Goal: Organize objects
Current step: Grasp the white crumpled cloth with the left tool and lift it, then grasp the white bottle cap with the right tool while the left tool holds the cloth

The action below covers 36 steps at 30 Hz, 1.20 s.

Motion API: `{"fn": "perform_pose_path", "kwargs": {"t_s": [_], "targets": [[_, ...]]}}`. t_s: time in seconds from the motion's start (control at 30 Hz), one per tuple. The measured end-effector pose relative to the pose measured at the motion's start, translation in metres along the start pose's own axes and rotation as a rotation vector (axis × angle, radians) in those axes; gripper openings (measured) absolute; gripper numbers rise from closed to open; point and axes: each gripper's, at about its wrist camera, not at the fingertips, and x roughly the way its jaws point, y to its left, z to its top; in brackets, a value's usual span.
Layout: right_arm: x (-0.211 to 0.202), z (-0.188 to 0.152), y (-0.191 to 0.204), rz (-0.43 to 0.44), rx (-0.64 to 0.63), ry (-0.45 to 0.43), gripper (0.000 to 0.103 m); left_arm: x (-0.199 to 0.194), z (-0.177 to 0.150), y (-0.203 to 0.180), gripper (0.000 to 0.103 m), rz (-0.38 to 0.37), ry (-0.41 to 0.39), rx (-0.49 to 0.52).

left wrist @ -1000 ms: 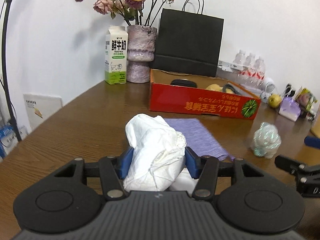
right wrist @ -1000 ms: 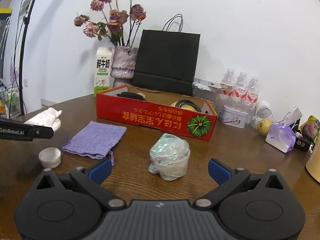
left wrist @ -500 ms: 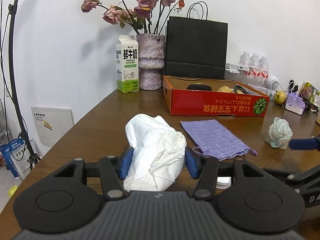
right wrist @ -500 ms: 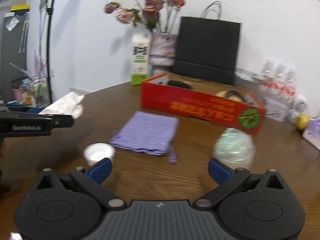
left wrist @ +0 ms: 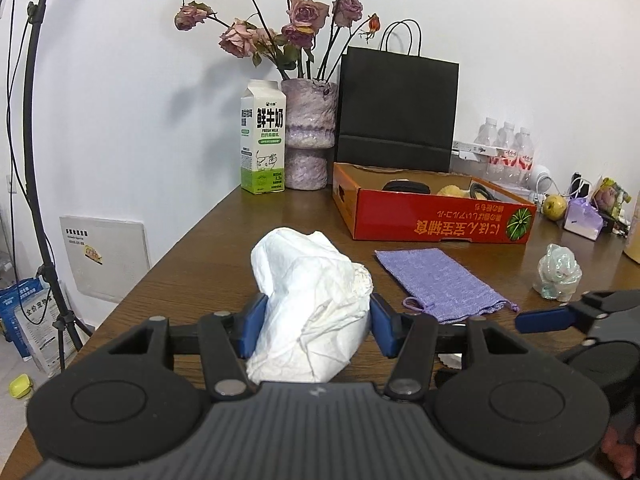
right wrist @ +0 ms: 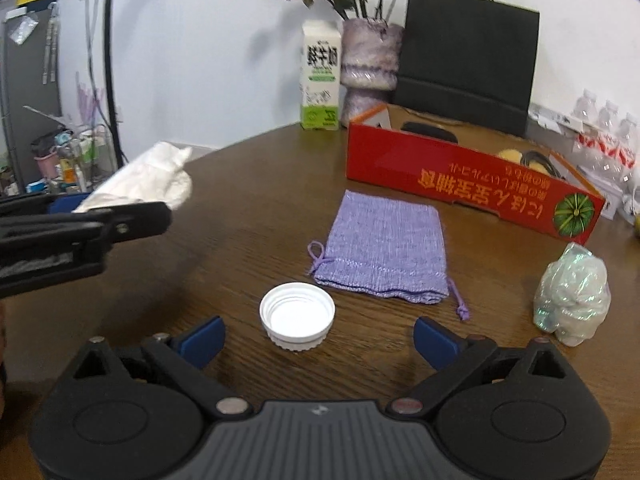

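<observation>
Crumpled white cloth (left wrist: pixel 312 304), gripper-pinched

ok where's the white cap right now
In the right wrist view the white cap lies open side up on the table, between the open right gripper fingers, just near-left of the purple pouch.

Brown wooden table (left wrist: pixel 208 264) against a plain white wall (left wrist: pixel 120 80)

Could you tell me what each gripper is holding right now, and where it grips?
Left gripper clamps the white tissue wad at its near end. Right gripper holds nothing.
</observation>
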Motion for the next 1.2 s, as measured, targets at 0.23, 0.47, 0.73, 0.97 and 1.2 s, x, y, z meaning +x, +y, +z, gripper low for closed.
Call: {"fn": "perform_pose_path", "kwargs": {"t_s": [0.23, 0.47, 0.73, 0.97, 1.2], "targets": [[0.004, 0.002, 0.001, -0.002, 0.036, 0.0, 0.052, 0.0, 0.0, 0.002, 0.055, -0.015, -0.001, -0.007], [-0.004, 0.003, 0.003, -0.001, 0.028, -0.049, 0.039, 0.001, -0.001, 0.003, 0.055, -0.009, 0.01, -0.012], [-0.015, 0.002, -0.012, -0.001, 0.104, -0.134, 0.039, 0.008, 0.0, -0.001, 0.055, 0.047, 0.051, 0.005], [-0.021, 0.002, -0.022, -0.004, 0.118, -0.188, 0.039, 0.011, 0.001, -0.011, 0.055, 0.114, 0.058, 0.007], [-0.027, -0.002, -0.04, -0.037, 0.104, -0.228, 0.039, 0.017, 0.007, -0.032, 0.054, 0.099, 0.066, 0.014]]}}
